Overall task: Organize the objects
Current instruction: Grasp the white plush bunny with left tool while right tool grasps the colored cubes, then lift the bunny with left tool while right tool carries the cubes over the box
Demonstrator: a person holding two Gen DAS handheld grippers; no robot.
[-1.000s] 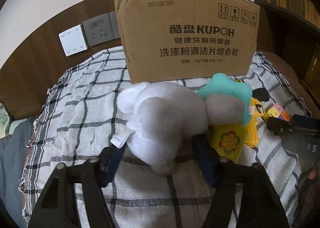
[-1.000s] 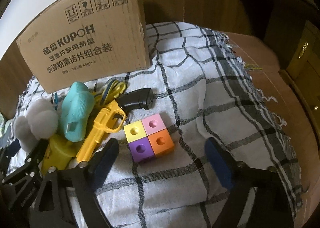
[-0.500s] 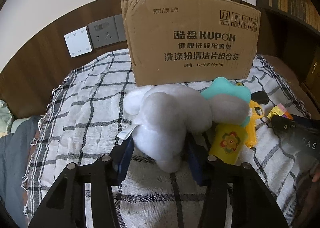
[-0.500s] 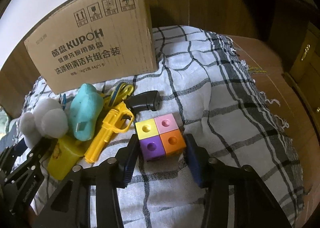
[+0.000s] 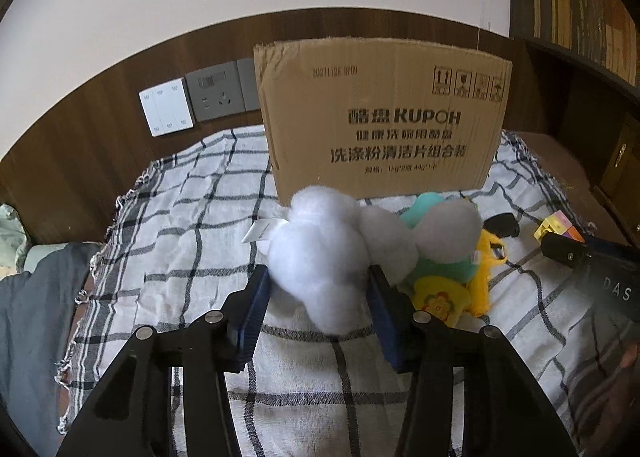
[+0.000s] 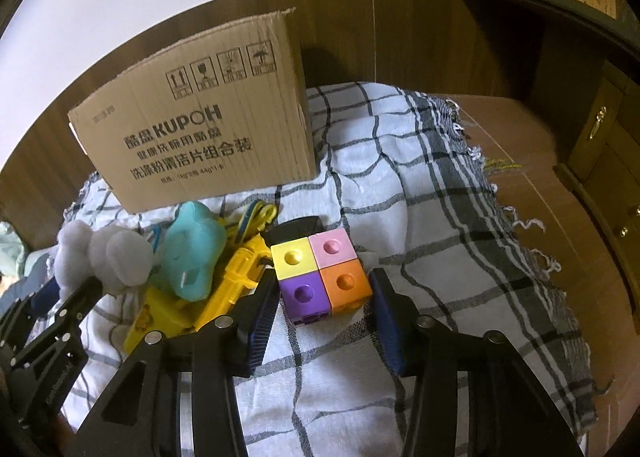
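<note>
Closed now on both toys, where one second ago wide open: left gripper (image 5: 318, 299) clamped on white plush toy (image 5: 320, 253), right gripper (image 6: 324, 305) clamped on four-colour block cube (image 6: 322, 271), both lifted a little off checked blanket (image 6: 420, 217) near its middle, in front of cardboard box (image 5: 384, 117) at the far edge. Possible trouble: soft plush squeezing out of the pads; cube slipping on its smooth sides; yellow toy gun (image 6: 236, 277) dragged along. Readable on box: "KUPOH", date code, handling symbols, Chinese text.
</note>
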